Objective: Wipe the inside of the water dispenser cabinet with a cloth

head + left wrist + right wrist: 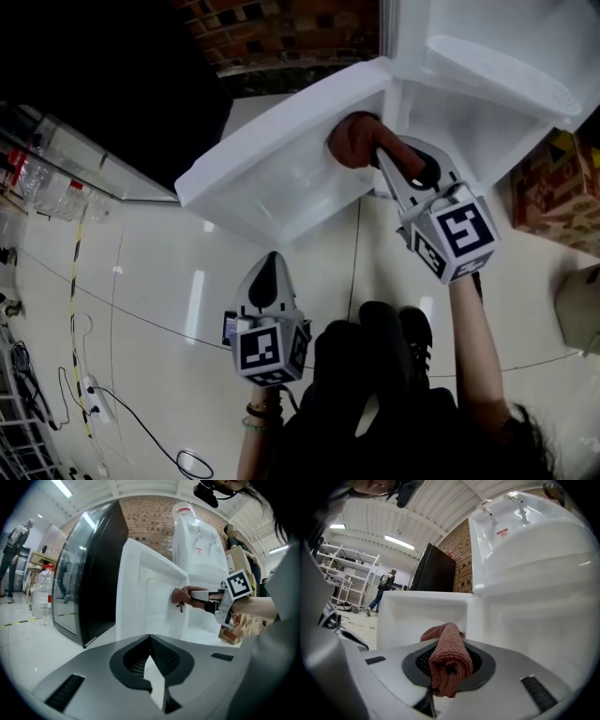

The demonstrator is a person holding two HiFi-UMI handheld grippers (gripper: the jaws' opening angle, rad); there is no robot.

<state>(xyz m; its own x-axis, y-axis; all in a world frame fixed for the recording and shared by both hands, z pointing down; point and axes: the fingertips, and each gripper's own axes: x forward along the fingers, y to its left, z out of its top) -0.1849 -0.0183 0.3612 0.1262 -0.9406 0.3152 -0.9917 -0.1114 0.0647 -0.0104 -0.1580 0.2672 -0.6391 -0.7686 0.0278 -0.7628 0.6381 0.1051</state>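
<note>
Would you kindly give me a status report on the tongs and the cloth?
Right tongs shut on cloth, at the open cabinet door. Left tongs shut, empty, short of the door. Nothing seen in the way.

A glossy white tiled floor (141, 281) fills most of the scene. At its far left edge lies a white power strip (89, 384) with a black cable, close to a yellow-and-black striped tape line (75, 272). Clear plastic bottles (47, 192) with red labels stand near a tall black cabinet (93, 569) with a glass front. Behind the cabinet runs a red brick wall (152, 522). A printed cardboard box (553, 192) sits on the floor at the right. Farther off are white metal shelving (347, 573), a person walking (382, 590), another person standing (16, 541), and long ceiling lights (401, 542).
</note>
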